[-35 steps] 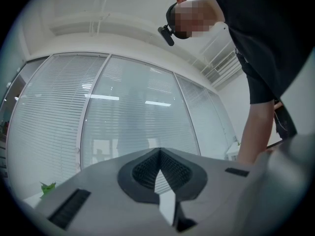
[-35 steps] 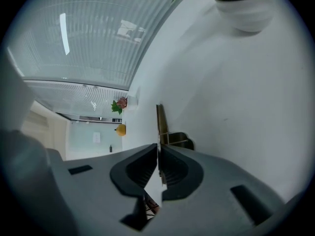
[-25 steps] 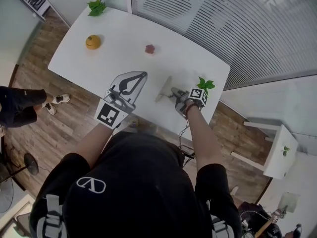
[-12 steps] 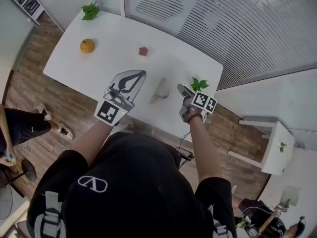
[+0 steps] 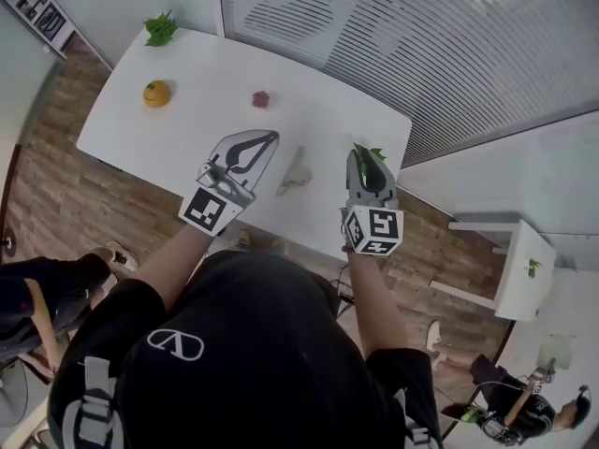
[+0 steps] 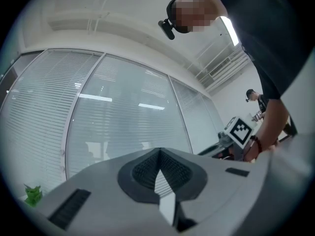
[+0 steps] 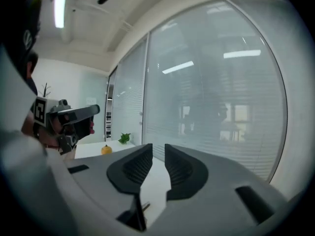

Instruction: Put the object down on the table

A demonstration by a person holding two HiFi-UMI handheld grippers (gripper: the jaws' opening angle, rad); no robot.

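Left gripper (image 5: 262,144): jaws pressed together, empty. Right gripper (image 5: 363,160): jaws a little apart, holding nothing. Between them the grey object (image 5: 295,170) lies on the table (image 5: 206,73), touching neither; farther off, an orange (image 5: 156,93)

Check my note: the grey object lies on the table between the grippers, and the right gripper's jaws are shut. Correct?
Wrong on the jaws: the right gripper view shows the right gripper with its jaws apart and empty. The grey object does lie on the table, between it and the left gripper.
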